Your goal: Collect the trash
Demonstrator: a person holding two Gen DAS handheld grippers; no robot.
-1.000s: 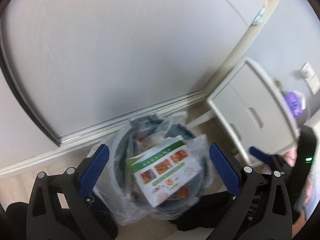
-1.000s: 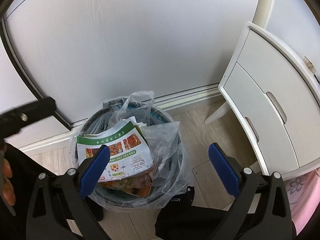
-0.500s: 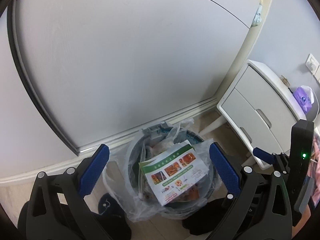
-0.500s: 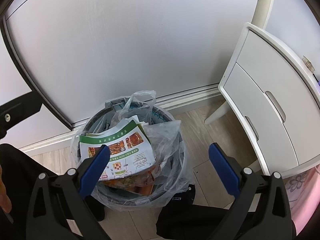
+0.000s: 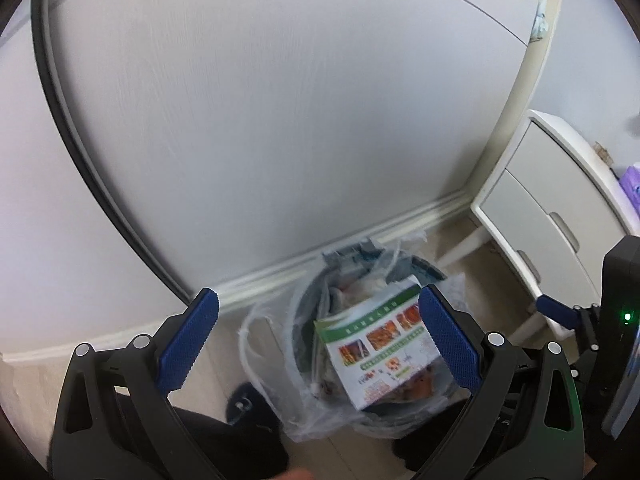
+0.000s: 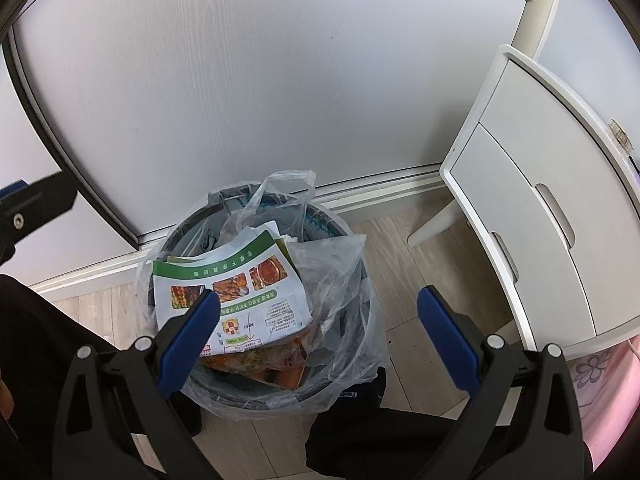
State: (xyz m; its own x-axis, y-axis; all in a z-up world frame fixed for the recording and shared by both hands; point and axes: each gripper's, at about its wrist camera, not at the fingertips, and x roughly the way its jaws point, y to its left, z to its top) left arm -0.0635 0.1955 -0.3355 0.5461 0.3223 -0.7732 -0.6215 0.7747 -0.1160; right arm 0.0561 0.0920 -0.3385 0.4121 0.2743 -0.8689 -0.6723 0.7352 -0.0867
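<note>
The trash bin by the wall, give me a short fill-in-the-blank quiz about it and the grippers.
1. The trash bin is lined with a clear ____ bag.
2. The leaflet on top of the trash has a ____ header band.
3. Both the left gripper and the right gripper are ____ and hold nothing.
4. The white nightstand stands to the bin's ____.

Missing words: plastic; green; open; right

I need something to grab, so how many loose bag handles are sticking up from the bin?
1 shows clearly: a clear handle loop of the bag stands at the bin's back rim, near the wall. Another may be hidden under the flyer.
</note>
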